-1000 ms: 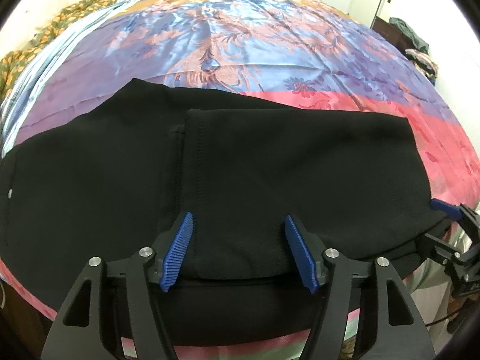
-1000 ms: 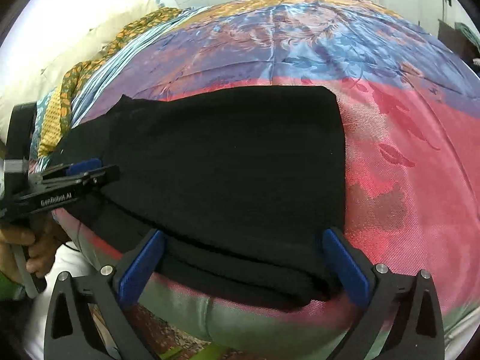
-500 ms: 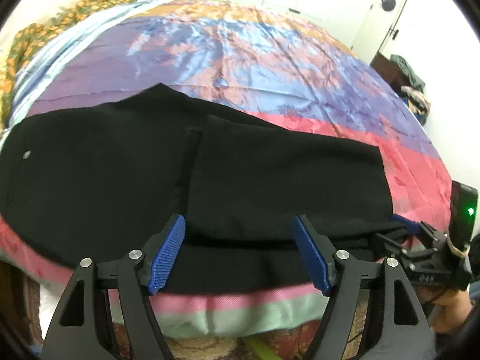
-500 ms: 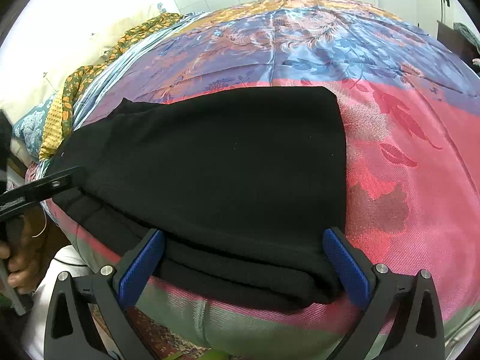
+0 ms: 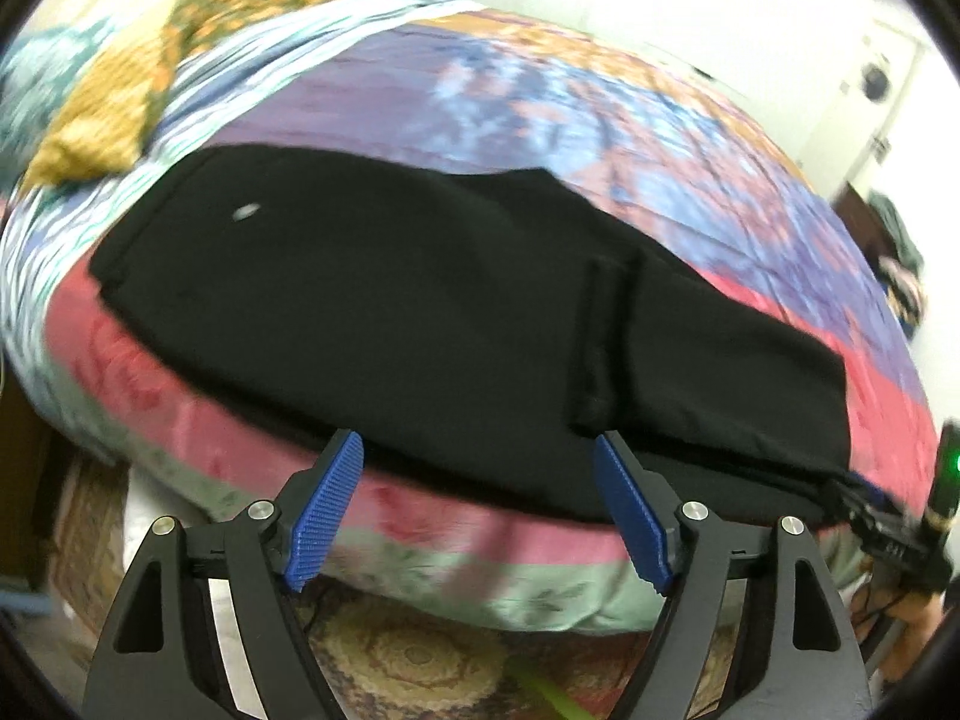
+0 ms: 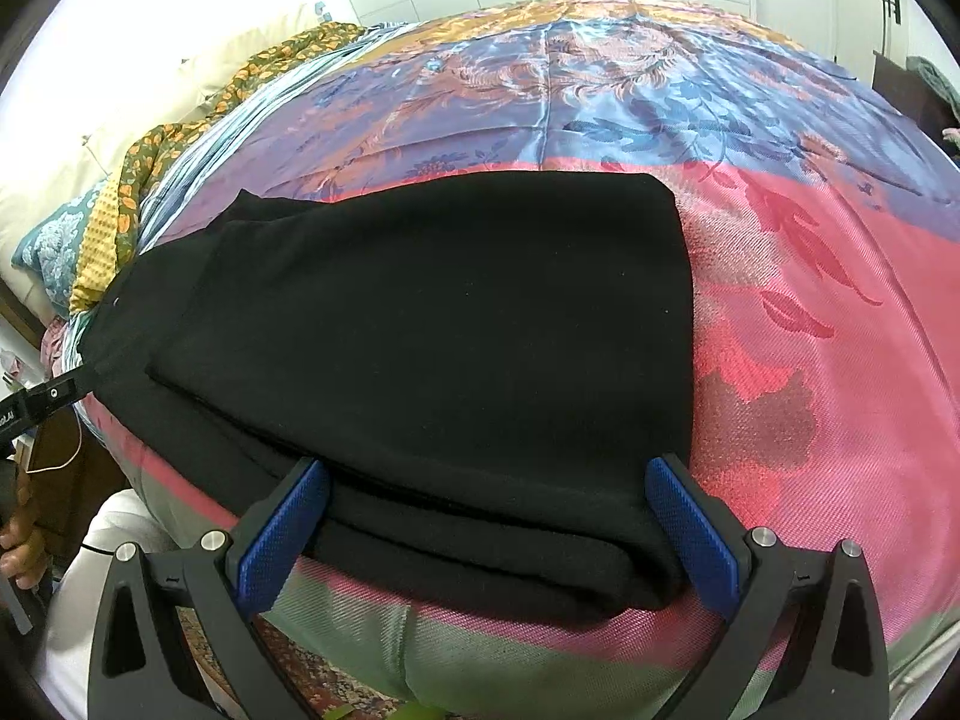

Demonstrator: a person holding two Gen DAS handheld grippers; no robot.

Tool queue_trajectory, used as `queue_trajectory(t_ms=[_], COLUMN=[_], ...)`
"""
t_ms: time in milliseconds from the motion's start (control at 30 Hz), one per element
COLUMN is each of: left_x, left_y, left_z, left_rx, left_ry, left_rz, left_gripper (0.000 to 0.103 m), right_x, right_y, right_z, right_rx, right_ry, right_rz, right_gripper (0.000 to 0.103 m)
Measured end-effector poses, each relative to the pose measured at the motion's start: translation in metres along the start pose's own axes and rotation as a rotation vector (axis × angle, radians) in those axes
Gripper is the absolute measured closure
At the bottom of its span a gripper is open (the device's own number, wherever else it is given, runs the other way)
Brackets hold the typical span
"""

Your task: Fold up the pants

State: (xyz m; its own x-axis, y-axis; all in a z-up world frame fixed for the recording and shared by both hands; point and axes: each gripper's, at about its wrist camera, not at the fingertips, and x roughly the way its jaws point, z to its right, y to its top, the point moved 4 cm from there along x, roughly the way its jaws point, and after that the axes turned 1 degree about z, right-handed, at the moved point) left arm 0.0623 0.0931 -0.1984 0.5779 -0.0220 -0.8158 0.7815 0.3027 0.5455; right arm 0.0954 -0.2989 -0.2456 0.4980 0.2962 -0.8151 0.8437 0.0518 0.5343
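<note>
The black pants (image 6: 456, 324) are laid flat at the near edge of the bed (image 6: 840, 312), with the leg end already doubled over the upper part. One fold seems done, and a further fold is judged to be due: the near edge would have to be gripped at both ends. The left tool (image 5: 480, 504) is held spread wide, level, just short of the hem, though that view is blurred. The right tool (image 6: 486, 525) is likewise spread, its blue pads straddling the folded stack's thick edge, nothing pinched.
</note>
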Motion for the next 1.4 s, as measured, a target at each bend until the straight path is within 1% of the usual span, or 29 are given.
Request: queue_trajectory(t_ms=[67, 167, 200, 233, 267, 300, 333, 367, 400, 467, 600, 667, 700, 733, 900, 967, 1067, 1100, 1133, 1167, 1200, 1233, 1300, 1333, 1367, 1400], left_x=[-0.003, -0.009, -0.013, -0.015, -0.017, -0.019, -0.019, -0.018, -0.017, -0.009, 0.015, 0.027, 0.032, 0.037, 0.051, 0.057, 0.072, 0.076, 0.076, 0.073, 0.067, 0.06, 0.043, 0.025, 0.013, -0.006], left_y=[0.006, 0.018, 0.022, 0.025, 0.026, 0.028, 0.029, 0.031, 0.033, 0.037, 0.042, 0.039, 0.038, 0.038, 0.043, 0.049, 0.056, 0.058, 0.059, 0.06, 0.064, 0.067, 0.075, 0.085, 0.092, 0.104], left_z=[-0.021, -0.069, -0.095, -0.111, -0.133, -0.16, -0.179, -0.19, -0.202, -0.218, -0.231, -0.24, -0.243, -0.245, -0.253, -0.255, -0.259, -0.259, -0.257, -0.255, -0.25, -0.245, -0.233, -0.217, -0.204, -0.179], left_rx=[-0.071, -0.234, -0.334, -0.398, -0.486, -0.59, -0.658, -0.693, -0.726, -0.764, -0.805, -0.845, -0.863, -0.878, -0.931, -0.939, -0.957, -0.961, -0.955, -0.935, -0.887, -0.85, -0.78, -0.698, -0.632, -0.523], left_ry=[0.006, 0.004, -0.005, -0.013, -0.028, -0.042, -0.057, -0.073, -0.095, -0.127, -0.169, -0.196, -0.216, -0.23, -0.275, -0.283, -0.307, -0.298, -0.274, -0.244, -0.199, -0.173, -0.123, -0.073, -0.045, -0.008], left_rz=[0.008, 0.042, 0.065, 0.082, 0.106, 0.132, 0.15, 0.163, 0.176, 0.179, 0.145, 0.125, 0.121, 0.118, 0.127, 0.127, 0.098, 0.086, 0.082, 0.08, 0.082, 0.089, 0.112, 0.137, 0.158, 0.192], left_gripper=[0.022, 0.022, 0.022, 0.022, 0.022, 0.024, 0.024, 0.025, 0.031, 0.033, 0.037, 0.039, 0.042, 0.043, 0.043, 0.043, 0.043, 0.044, 0.054, 0.063, 0.077, 0.08, 0.081, 0.082, 0.082, 0.082], right_x=[0.0, 0.0, 0.0, 0.0, 0.001, 0.0, 0.0, 0.001, 0.001, 0.002, 0.002, 0.003, 0.002, 0.002, 0.002, 0.002, 0.003, 0.003, 0.003, 0.003, 0.003, 0.003, 0.003, 0.004, 0.004, 0.003], right_y=[0.0, 0.001, 0.0, 0.0, 0.001, 0.0, 0.0, 0.001, 0.001, 0.002, 0.003, 0.003, 0.003, 0.003, 0.003, 0.003, 0.004, 0.004, 0.004, 0.004, 0.004, 0.004, 0.005, 0.005, 0.005, 0.004], right_z=[0.0, 0.0, 0.0, 0.0, 0.0, 0.0, 0.0, 0.0, 0.001, 0.001, 0.002, 0.003, 0.002, 0.002, 0.002, 0.002, 0.002, 0.002, 0.002, 0.003, 0.003, 0.003, 0.003, 0.004, 0.004, 0.003], right_rx=[0.0, -0.001, -0.001, -0.001, -0.001, -0.001, -0.001, -0.001, -0.001, -0.002, -0.002, -0.003, -0.003, -0.003, -0.003, -0.004, -0.005, -0.006, -0.007, -0.008, -0.008, -0.009, -0.01, -0.011, -0.013, -0.014], right_ry=[-0.001, -0.003, -0.002, -0.002, -0.003, -0.003, -0.003, -0.004, -0.006, -0.01, -0.017, -0.016, -0.016, -0.016, -0.017, -0.018, -0.02, -0.021, -0.023, -0.024, -0.024, -0.024, -0.027, -0.028, -0.03, -0.032], right_rz=[0.0, 0.001, 0.001, 0.001, 0.001, 0.001, 0.001, 0.002, 0.002, 0.002, 0.003, 0.003, 0.002, 0.002, 0.003, 0.003, 0.004, 0.005, 0.006, 0.006, 0.006, 0.007, 0.009, 0.009, 0.01, 0.012], right_gripper=[0.0, 0.0, 0.0, 0.0, 0.0, 0.0, 0.0, 0.0, 0.0, 0.0, 0.0, 0.0, 0.0, 0.0, 0.0, 0.0, 0.0, 0.0, 0.0, 0.0, 0.0, 0.0, 0.0, 0.0, 0.0, 0.0])
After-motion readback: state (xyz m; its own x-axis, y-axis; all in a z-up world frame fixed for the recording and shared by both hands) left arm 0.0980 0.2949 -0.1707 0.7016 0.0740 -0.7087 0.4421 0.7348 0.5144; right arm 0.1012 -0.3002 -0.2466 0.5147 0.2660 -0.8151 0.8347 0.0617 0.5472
